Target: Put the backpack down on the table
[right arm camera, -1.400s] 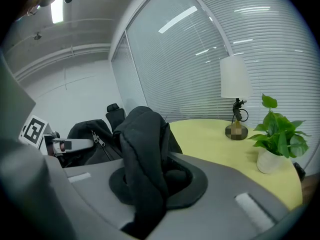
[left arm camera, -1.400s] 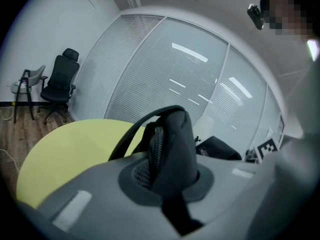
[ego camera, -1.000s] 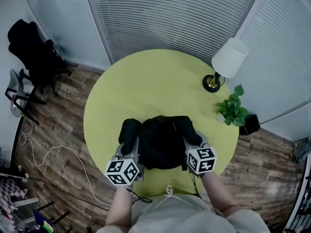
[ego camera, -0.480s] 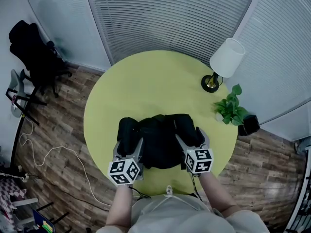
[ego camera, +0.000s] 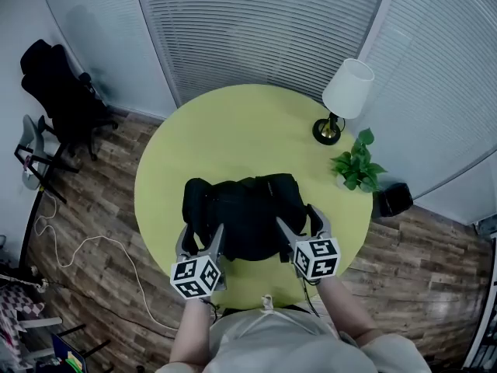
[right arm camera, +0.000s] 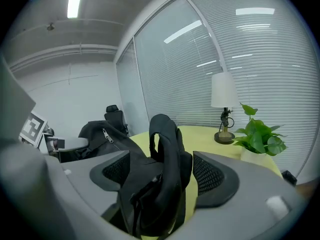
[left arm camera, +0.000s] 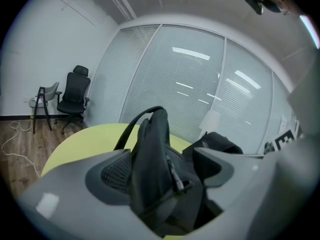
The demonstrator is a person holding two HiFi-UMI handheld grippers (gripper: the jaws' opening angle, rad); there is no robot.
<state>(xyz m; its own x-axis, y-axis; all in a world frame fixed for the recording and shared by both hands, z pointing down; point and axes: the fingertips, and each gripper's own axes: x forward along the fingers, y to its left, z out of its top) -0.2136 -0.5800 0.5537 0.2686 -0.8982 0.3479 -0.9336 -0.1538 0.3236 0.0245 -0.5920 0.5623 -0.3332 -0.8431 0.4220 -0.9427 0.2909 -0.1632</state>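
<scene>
Jaws spread wide after just opening, the left gripper (ego camera: 202,235) and right gripper (ego camera: 299,224) each flank a strap (left arm camera: 152,149) of the black backpack (ego camera: 245,216) without pinching it. The backpack lies on the round yellow-green table (ego camera: 233,123), near its front edge. A lamp (ego camera: 342,99) and plant (ego camera: 353,165) stand well apart from it at the far right.

A: State of the left gripper (ego camera: 202,235)?
B: Near side, left of centre, pointing away and slightly down. Jaws have just been opening and stand wide. A backpack strap (left arm camera: 151,154) sits loose between them.
A: And the right gripper (ego camera: 298,222)?
B: Mirrored pose on the right. Jaws also just opened wide, with a second strap (right arm camera: 168,169) between the pads, unclamped.
A: Arms?
B: Both forearms (ego camera: 192,329) reach forward, roughly parallel.
</scene>
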